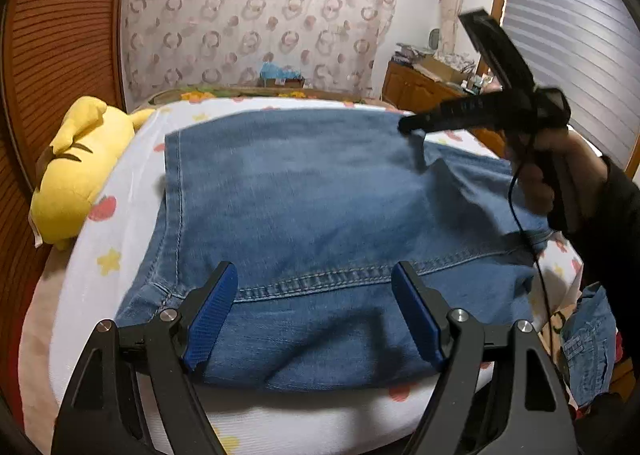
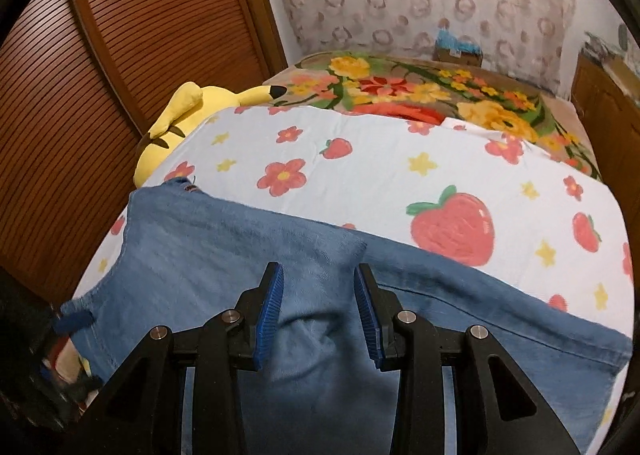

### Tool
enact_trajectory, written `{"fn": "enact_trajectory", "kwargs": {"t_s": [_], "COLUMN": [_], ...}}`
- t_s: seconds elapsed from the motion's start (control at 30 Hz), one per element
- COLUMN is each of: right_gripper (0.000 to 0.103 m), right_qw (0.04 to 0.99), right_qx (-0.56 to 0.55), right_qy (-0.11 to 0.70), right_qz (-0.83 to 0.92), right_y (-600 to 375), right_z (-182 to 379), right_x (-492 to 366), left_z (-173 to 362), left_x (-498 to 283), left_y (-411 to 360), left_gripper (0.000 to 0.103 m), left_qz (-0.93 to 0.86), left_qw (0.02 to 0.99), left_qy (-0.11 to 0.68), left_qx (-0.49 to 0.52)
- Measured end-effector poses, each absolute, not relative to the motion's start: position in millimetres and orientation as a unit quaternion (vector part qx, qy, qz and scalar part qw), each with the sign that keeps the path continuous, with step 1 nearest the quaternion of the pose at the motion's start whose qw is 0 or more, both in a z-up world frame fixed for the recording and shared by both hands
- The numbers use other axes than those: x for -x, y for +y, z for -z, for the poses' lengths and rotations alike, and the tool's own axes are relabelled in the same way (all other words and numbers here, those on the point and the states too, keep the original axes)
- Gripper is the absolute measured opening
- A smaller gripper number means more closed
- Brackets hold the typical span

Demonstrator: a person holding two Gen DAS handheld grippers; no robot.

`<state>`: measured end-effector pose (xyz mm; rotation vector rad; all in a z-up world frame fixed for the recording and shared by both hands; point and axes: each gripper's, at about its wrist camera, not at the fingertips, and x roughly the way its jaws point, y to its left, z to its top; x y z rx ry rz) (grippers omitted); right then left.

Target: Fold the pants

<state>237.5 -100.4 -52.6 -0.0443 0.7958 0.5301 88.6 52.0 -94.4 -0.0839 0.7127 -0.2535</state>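
Blue jeans (image 1: 300, 195) lie folded on the white sheet with strawberries and flowers (image 1: 120, 239). A stitched hem runs across their near edge. My left gripper (image 1: 314, 275) hovers over that near edge, jaws wide open, with nothing pressed between the blue pads. At the right, a person's hand (image 1: 552, 171) holds my right gripper (image 1: 416, 147), whose tip pulls a peak of denim upward. In the right wrist view, the right gripper (image 2: 318, 275) has a bunched fold of the jeans (image 2: 200, 247) between its pads.
A yellow plush toy (image 1: 76, 171) lies at the sheet's left edge, beside a wooden louvred door (image 2: 120, 55). A floral blanket (image 2: 420, 87) covers the far end of the bed. Another denim garment (image 1: 592, 339) hangs at the right. A wooden dresser (image 1: 416, 87) stands behind.
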Motion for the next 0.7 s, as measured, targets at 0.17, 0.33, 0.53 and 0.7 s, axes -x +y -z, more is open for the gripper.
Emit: {"fn": "enact_trajectory", "kwargs": {"t_s": [0.17,0.33,0.53,0.7], "right_gripper": [0.011,0.003,0.002,0.003], "right_qw": [0.887,0.907,0.926,0.933], "right_qx": [0.031,0.047,0.07,0.08], "right_qy": [0.381,0.334,0.271,0.282], "right_qz": [-0.259,-0.254,-0.252,-0.211], "right_y": [-92.2,-86.0,-75.4,-74.2], "right_z": [52.1,30.0,11.1,20.2], "right_x": [-246.1,-235.9,-214.4,-213.4], "left_z": [104.3,107.0,108.2,109.6], "left_x": [-90.2,-90.8,-90.5,-90.4], "left_y": [49.2,50.6,49.7,48.5], "left_gripper": [0.08,0.08,0.08,0.08], "left_qz": [0.118,0.117,0.118,0.118], "left_qw": [0.925,0.925,0.926,0.927], "left_qy": [0.359,0.359,0.357,0.356], "left_qx": [0.034,0.029,0.025,0.02]}}
